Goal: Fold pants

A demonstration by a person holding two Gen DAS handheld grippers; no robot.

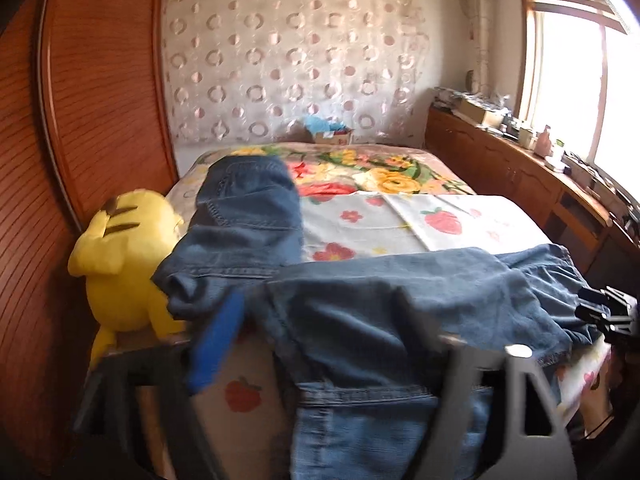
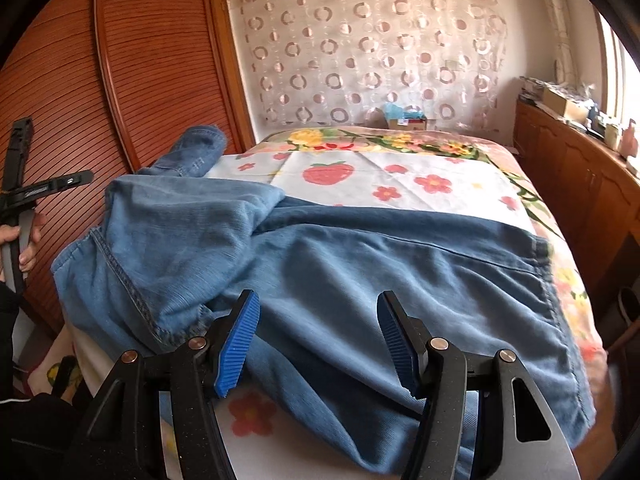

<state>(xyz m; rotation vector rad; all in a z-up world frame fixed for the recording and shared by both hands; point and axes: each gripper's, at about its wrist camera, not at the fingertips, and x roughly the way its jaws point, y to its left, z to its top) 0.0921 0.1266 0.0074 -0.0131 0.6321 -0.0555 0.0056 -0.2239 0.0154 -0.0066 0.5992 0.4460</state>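
Right tongs (image 2: 320, 344) seen nearest, blue pads (image 2: 236, 346) spread wide, nothing gripped, poised low over near edge of jeans (image 2: 360, 264). Jeans spread crumpled across foot of bed (image 2: 440, 184), waistband draped over near edge, one leg (image 1: 248, 204) stretched toward headboard end. Left tongs (image 1: 324, 344) blurred in own view; denim lies between fingers, but grip cannot be told. In right view, left device held up at bed's left side by hand (image 2: 24, 240). Yellow plush (image 1: 120, 256) seated beside bed.
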